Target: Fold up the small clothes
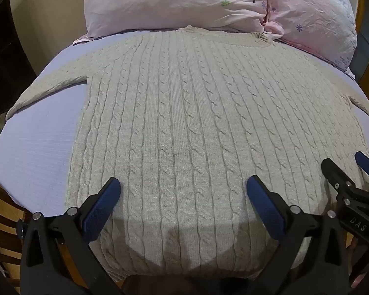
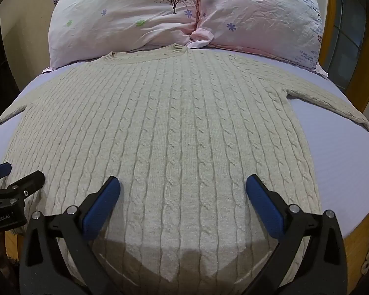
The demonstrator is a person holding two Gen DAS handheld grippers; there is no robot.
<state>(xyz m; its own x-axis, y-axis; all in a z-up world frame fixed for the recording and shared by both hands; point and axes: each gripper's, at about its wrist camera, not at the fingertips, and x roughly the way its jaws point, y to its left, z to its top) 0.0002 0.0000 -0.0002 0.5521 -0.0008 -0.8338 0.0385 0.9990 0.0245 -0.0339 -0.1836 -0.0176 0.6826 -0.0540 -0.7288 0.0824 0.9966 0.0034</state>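
A cream cable-knit sweater (image 1: pixel 184 113) lies flat on a pale lavender bed, collar at the far end, hem nearest me, both sleeves spread out to the sides. It also shows in the right wrist view (image 2: pixel 179 127). My left gripper (image 1: pixel 183 186) is open and empty, hovering over the hem left of centre. My right gripper (image 2: pixel 183 186) is open and empty over the hem right of centre. The right gripper also shows at the right edge of the left wrist view (image 1: pixel 344 169). The left gripper also shows at the left edge of the right wrist view (image 2: pixel 14 174).
Two pink flowered pillows (image 1: pixel 174 2) (image 2: pixel 260 17) lie against the head of the bed, just beyond the collar. The lavender sheet (image 1: pixel 36 142) (image 2: pixel 344 152) shows on both sides of the sweater. A wooden bed frame (image 1: pixel 2 211) runs along the near edge.
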